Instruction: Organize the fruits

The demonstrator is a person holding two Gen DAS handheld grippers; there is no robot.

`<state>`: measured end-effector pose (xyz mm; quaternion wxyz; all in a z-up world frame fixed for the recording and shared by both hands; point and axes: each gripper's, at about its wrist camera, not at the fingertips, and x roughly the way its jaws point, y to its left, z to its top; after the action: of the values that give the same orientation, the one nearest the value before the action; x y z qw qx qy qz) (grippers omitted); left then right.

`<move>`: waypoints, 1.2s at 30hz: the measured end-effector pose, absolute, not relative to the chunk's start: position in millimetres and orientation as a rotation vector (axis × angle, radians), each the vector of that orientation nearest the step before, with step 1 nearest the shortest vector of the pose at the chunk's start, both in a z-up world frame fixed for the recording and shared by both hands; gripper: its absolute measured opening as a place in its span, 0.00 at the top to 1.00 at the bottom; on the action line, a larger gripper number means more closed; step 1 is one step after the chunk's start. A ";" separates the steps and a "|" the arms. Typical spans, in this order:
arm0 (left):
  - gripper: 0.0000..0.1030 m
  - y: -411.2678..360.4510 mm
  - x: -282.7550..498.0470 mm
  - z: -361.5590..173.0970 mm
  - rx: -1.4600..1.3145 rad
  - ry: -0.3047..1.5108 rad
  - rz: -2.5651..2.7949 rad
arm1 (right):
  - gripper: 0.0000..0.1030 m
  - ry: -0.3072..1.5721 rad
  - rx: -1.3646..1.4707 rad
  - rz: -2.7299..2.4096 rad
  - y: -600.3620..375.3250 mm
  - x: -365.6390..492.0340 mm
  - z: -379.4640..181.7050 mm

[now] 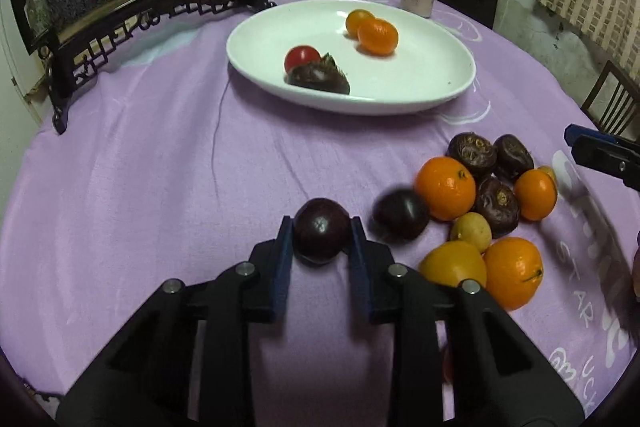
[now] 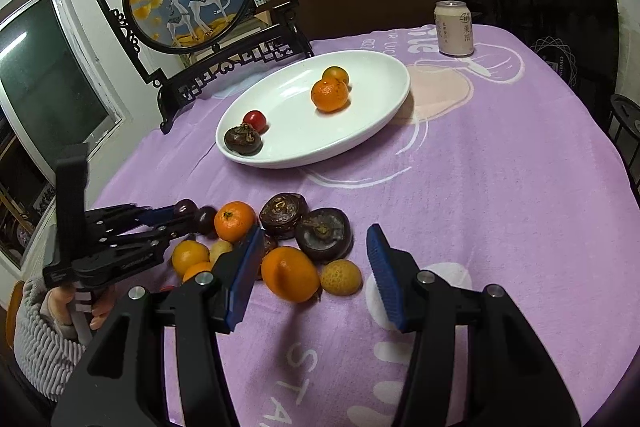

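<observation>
With four fruits on the plate (image 1: 400, 99) and a pile (image 1: 480, 211) left, my left hand-held gripper (image 1: 320, 231) clamps a dark plum (image 1: 321, 229), my right hand-held gripper (image 2: 316, 267) gaping empty.

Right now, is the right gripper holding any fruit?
No: the right gripper stands open above the cloth, nothing between its pads, beside an orange.

A soft, matt lilac cloth (image 2: 500, 163) with a fleecy nap covers the counter, and on it sits a smooth, glossy white plate (image 2: 360, 131) that looks like glazed ceramic. The mandarins (image 1: 445, 188) have dimpled, faintly shiny peel, the dark plum (image 1: 321, 229) pinched in the left claw (image 1: 322, 233) is smooth and glossy, and the water chestnuts (image 2: 323, 234) look rough and dull. Both claws, the right claw (image 2: 316, 269) included, are matt black plastic with ribbed blue rubbery pads (image 2: 384, 275) and bare metal pins, and the can (image 2: 453, 29) has a satin printed metal skin.
</observation>
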<state>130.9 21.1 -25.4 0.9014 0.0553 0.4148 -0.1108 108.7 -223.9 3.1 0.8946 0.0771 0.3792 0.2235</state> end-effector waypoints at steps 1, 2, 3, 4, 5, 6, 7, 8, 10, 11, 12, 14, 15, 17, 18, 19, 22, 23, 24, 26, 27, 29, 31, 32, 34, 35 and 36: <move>0.73 20.3 131.1 -25.0 0.117 0.856 -0.236 | 0.48 0.786 0.158 0.465 -223.4 108.2 3.2; 0.73 18.9 130.8 -24.9 0.123 0.854 -0.243 | 0.48 0.788 0.155 0.470 -222.3 107.7 3.1; 0.73 17.8 129.3 -24.5 0.135 0.852 -0.236 | 0.48 0.790 0.150 0.473 -221.5 107.2 3.1; 0.73 17.1 128.6 -23.4 0.143 0.848 -0.227 | 0.48 0.792 0.144 0.476 -220.5 106.2 3.1; 0.73 17.2 127.8 -21.7 0.147 0.842 -0.218 | 0.48 0.794 0.137 0.480 -218.9 105.1 3.2; 0.73 19.2 127.2 -18.8 0.142 0.836 -0.209 | 0.48 0.797 0.124 0.487 -216.1 103.3 3.0; 0.73 21.4 126.4 -16.3 0.133 0.831 -0.204 | 0.48 0.800 0.108 0.494 -213.6 101.4 2.4; 0.73 23.4 125.8 -14.1 0.124 0.827 -0.200 | 0.48 0.804 0.083 0.498 -209.0 98.6 0.9; 0.73 27.4 125.1 -10.8 0.112 0.819 -0.191 | 0.48 0.813 0.042 0.500 -203.0 96.0 -2.7; 0.73 28.2 125.2 -10.4 0.110 0.819 -0.188 | 0.48 0.816 0.013 0.495 -198.5 94.4 -5.1; 0.73 28.5 124.9 -10.3 0.109 0.820 -0.188 | 0.48 0.815 -0.014 0.483 -195.6 93.1 -6.8; 0.73 27.4 125.6 -11.1 0.113 0.823 -0.188 | 0.50 0.802 -0.041 0.480 -192.9 90.8 -7.3; 0.73 26.6 125.8 -11.5 0.115 0.824 -0.189 | 0.50 0.799 -0.044 0.489 -191.7 90.3 -6.9; 0.73 25.4 125.2 -11.6 0.118 0.823 -0.192 | 0.54 0.789 -0.069 0.485 -187.0 90.5 -8.4; 0.73 24.9 125.4 -12.1 0.119 0.824 -0.194 | 0.56 0.790 -0.086 0.479 -184.6 91.9 -10.3; 0.73 24.0 125.9 -12.8 0.121 0.824 -0.196 | 0.60 0.798 -0.098 0.476 -181.9 94.4 -13.4; 0.73 20.6 126.5 -15.9 0.133 0.832 -0.200 | 0.64 0.784 -0.147 0.478 -172.4 96.7 -17.6; 0.73 19.8 126.0 -16.7 0.136 0.833 -0.199 | 0.64 0.773 -0.183 0.467 -168.1 95.4 -18.8; 0.73 19.2 126.2 -17.5 0.138 0.836 -0.199 | 0.64 0.769 -0.201 0.463 -166.1 93.9 -19.2; 0.73 19.0 126.3 -17.9 0.137 0.838 -0.200 | 0.64 0.770 -0.214 0.469 -164.9 92.6 -20.0; 0.73 19.0 126.3 -17.8 0.135 0.838 -0.201 | 0.65 0.771 -0.212 0.473 -165.6 92.1 -20.1; 0.73 19.4 125.3 -16.9 0.131 0.835 -0.198 | 0.66 0.771 -0.214 0.475 -166.9 90.2 -19.5; 0.73 21.0 124.8 -13.2 0.120 0.826 -0.193 | 0.66 0.781 -0.185 0.480 -170.6 89.8 -18.4; 0.73 22.3 125.4 -9.0 0.107 0.819 -0.192 | 0.66 0.786 -0.158 0.484 -173.9 91.2 -17.0; 0.73 23.4 128.9 -0.7 0.087 0.811 -0.193 | 0.66 0.779 -0.087 0.490 -182.9 94.5 -9.8; 0.73 23.1 132.8 5.4 0.079 0.803 -0.194 | 0.66 0.775 -0.047 0.501 -187.5 96.3 -4.9; 0.73 22.5 137.3 10.0 0.075 0.797 -0.195 | 0.66 0.769 0.002 0.515 -192.7 101.2 3.0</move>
<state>137.3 22.5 10.0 0.9164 0.0364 0.3871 -0.0946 101.2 -192.7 3.0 0.8949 0.0011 0.3709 0.2483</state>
